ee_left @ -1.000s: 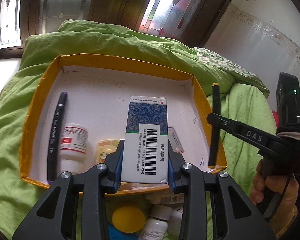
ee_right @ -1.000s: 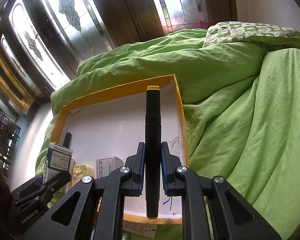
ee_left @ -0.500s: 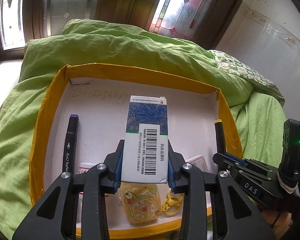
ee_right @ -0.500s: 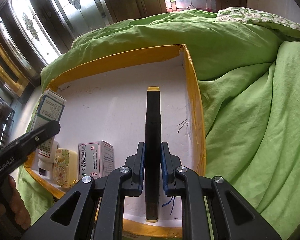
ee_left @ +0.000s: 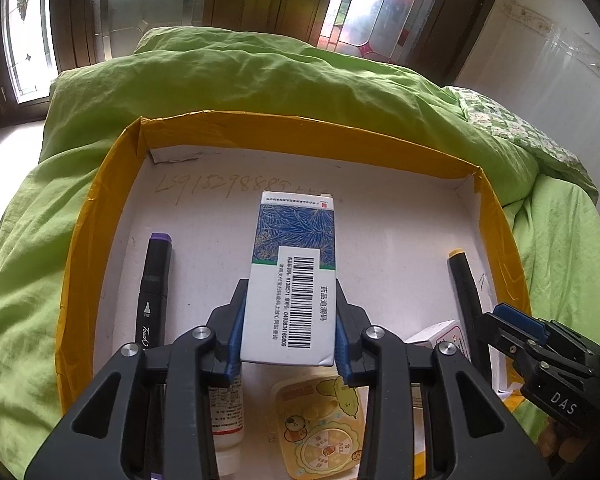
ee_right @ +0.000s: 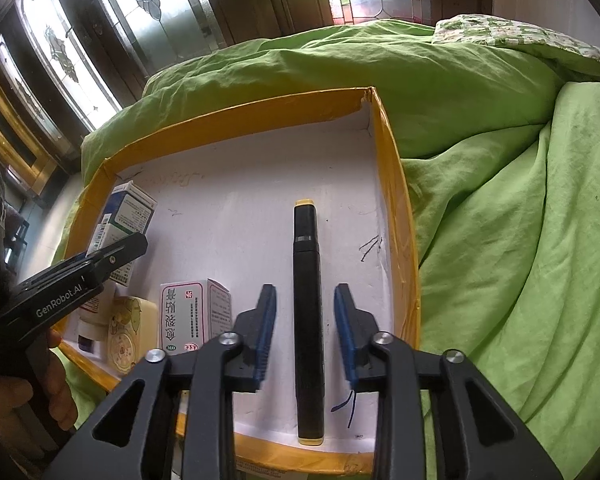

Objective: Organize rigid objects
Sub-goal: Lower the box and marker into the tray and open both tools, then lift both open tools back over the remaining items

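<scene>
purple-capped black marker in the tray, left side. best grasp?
Grip the purple-capped black marker mid-barrel, coming from above with fingers across its width. It lies flat, lengthwise, near the yellow-rimmed cardboard tray left wall, so the wall-side finger has little room. The left gripper first must set down its blue-and-white medicine box.

Green quilt [ee_left: 260, 84] on bed, leaded-glass windows [ee_right: 148, 12] in dark frames, white wall [ee_left: 540, 40]
</scene>
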The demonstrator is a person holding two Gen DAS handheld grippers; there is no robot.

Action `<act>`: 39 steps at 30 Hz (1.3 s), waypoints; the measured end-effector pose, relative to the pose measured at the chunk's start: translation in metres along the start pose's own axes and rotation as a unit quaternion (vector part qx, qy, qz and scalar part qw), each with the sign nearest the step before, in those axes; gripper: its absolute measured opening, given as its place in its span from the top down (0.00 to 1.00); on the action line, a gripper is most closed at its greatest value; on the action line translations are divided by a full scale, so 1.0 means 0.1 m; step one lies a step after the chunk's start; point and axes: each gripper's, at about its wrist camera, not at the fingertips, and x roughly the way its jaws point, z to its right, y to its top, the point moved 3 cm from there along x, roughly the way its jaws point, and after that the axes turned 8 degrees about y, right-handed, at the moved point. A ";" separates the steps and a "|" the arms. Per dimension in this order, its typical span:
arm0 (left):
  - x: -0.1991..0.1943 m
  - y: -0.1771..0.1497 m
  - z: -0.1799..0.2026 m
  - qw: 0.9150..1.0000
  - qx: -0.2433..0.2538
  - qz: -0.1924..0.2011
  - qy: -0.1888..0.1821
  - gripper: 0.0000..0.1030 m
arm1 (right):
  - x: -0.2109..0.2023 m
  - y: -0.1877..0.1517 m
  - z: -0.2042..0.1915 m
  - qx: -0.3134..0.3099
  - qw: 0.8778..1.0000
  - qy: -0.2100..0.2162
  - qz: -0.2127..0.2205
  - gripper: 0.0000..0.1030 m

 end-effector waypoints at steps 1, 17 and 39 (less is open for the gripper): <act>-0.01 0.00 0.00 1.000 -0.002 -0.002 -0.003 0.62 | -0.04 0.00 0.00 0.000 1.000 0.002 0.005 0.65; -0.90 -0.48 -0.28 0.999 -0.019 0.038 -0.026 0.25 | -0.61 -0.14 -0.14 0.023 0.997 0.048 0.050 0.48; -1.09 -1.70 -0.31 1.000 -0.015 -0.015 0.012 0.22 | -0.71 -1.09 -0.17 0.074 0.987 0.135 -0.039 0.27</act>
